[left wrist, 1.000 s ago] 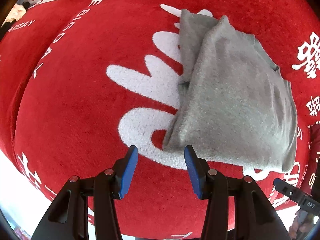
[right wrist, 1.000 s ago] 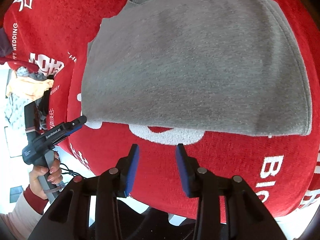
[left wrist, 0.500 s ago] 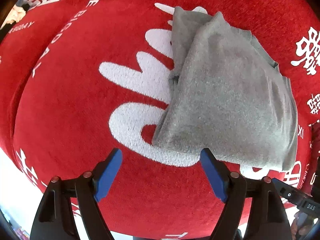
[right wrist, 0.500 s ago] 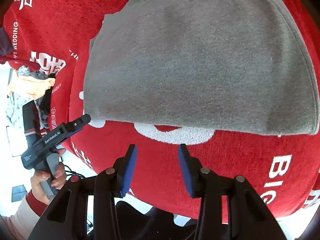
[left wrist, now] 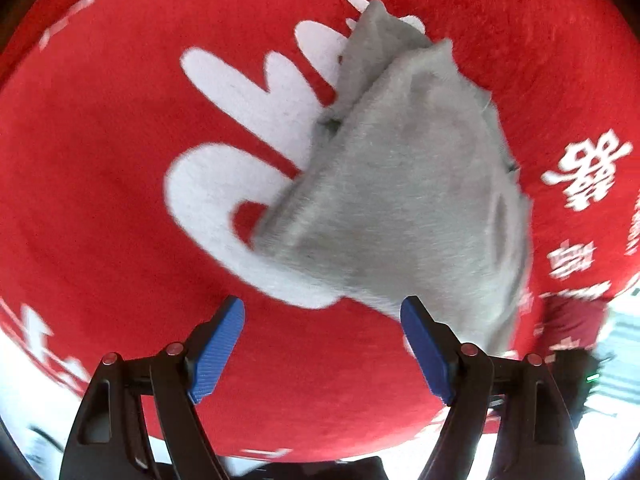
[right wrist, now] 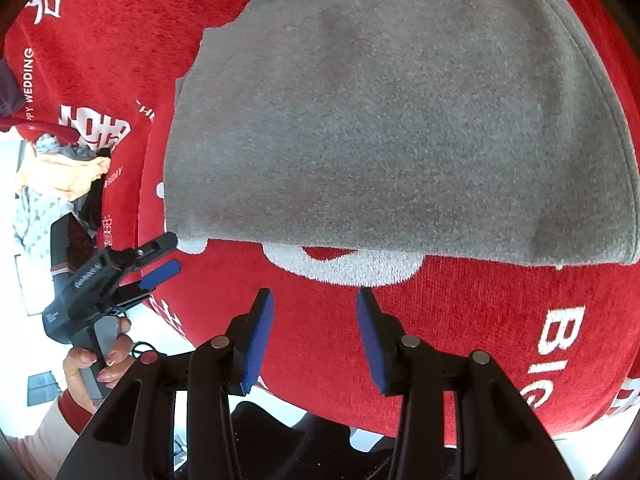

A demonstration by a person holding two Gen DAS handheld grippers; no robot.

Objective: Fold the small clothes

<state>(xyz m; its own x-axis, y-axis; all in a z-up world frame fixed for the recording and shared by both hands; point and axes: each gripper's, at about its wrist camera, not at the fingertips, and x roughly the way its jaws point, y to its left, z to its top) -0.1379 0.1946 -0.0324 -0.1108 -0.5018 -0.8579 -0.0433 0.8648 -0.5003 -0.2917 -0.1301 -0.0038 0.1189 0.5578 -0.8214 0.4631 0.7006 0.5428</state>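
A grey folded garment lies on a red cloth with white print. It also shows in the right wrist view, with its folded edge towards me. My left gripper is open wide and empty, with its right fingertip at the garment's near corner. It also shows at the left of the right wrist view, held by a hand. My right gripper is open and empty, a little short of the garment's near edge.
A pile of other clothes, orange and pale patterned, lies at the left edge of the red cloth. The red cloth's near edge drops off just below both grippers.
My left gripper has opened from a narrow gap to wide and moved closer to the garment's near corner. My right gripper has opened slightly and barely moved.
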